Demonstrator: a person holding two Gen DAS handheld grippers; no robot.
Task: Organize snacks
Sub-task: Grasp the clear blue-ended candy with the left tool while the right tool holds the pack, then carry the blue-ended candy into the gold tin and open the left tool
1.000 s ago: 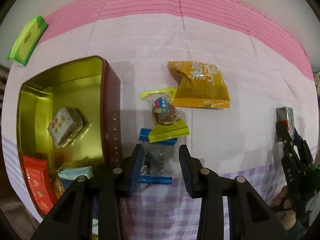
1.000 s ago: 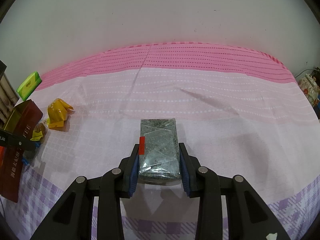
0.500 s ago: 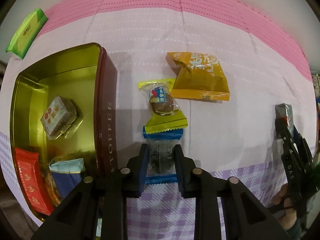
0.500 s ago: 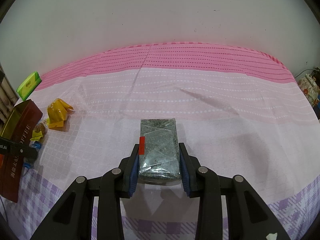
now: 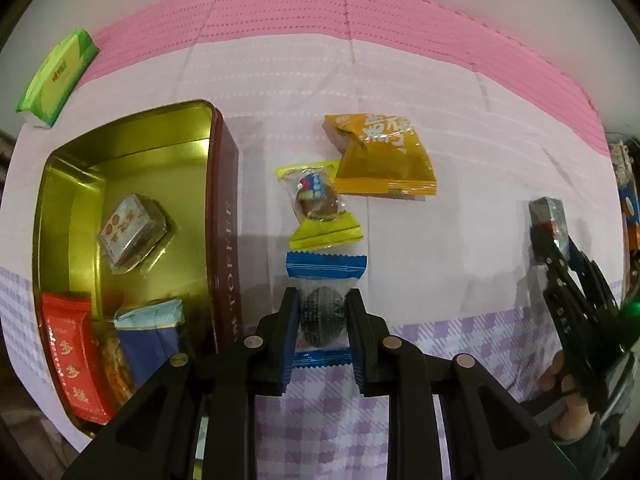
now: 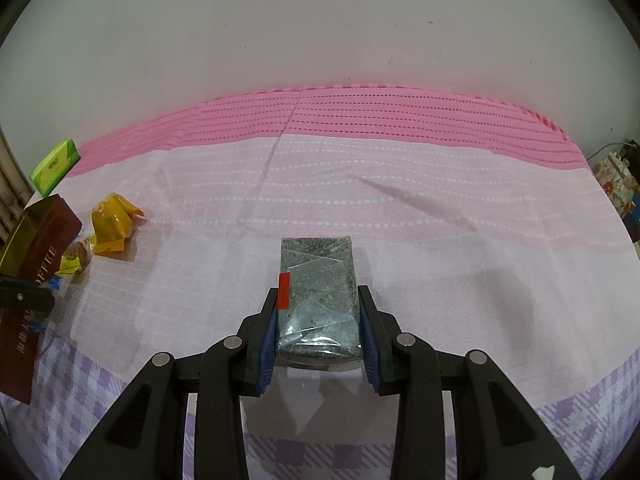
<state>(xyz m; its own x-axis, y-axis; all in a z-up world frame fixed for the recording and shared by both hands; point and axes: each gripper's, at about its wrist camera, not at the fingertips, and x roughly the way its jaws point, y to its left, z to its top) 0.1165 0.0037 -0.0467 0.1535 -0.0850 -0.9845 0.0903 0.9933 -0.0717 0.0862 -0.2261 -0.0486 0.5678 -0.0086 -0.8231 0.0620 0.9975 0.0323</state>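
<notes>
My left gripper (image 5: 322,312) is shut on a blue-ended candy (image 5: 325,307) with a dark round centre, just right of the open toffee tin (image 5: 224,208). The tin holds a square wrapped block (image 5: 132,232), a red packet (image 5: 74,360) and a light blue packet (image 5: 150,332). A yellow-wrapped candy (image 5: 320,210) and an orange packet (image 5: 384,160) lie beyond the held candy. My right gripper (image 6: 318,320) is shut on a grey speckled bar (image 6: 318,296) above the cloth; it also shows in the left wrist view (image 5: 550,220).
A green packet (image 5: 58,74) lies at the far left near the cloth's pink band; it also shows in the right wrist view (image 6: 56,166). The tin (image 6: 40,256) and orange packet (image 6: 112,226) sit far left of my right gripper. A wall stands behind the table.
My left gripper moved forward over the blue-ended candy and closed on it. The right gripper with the grey bar has stayed still.
</notes>
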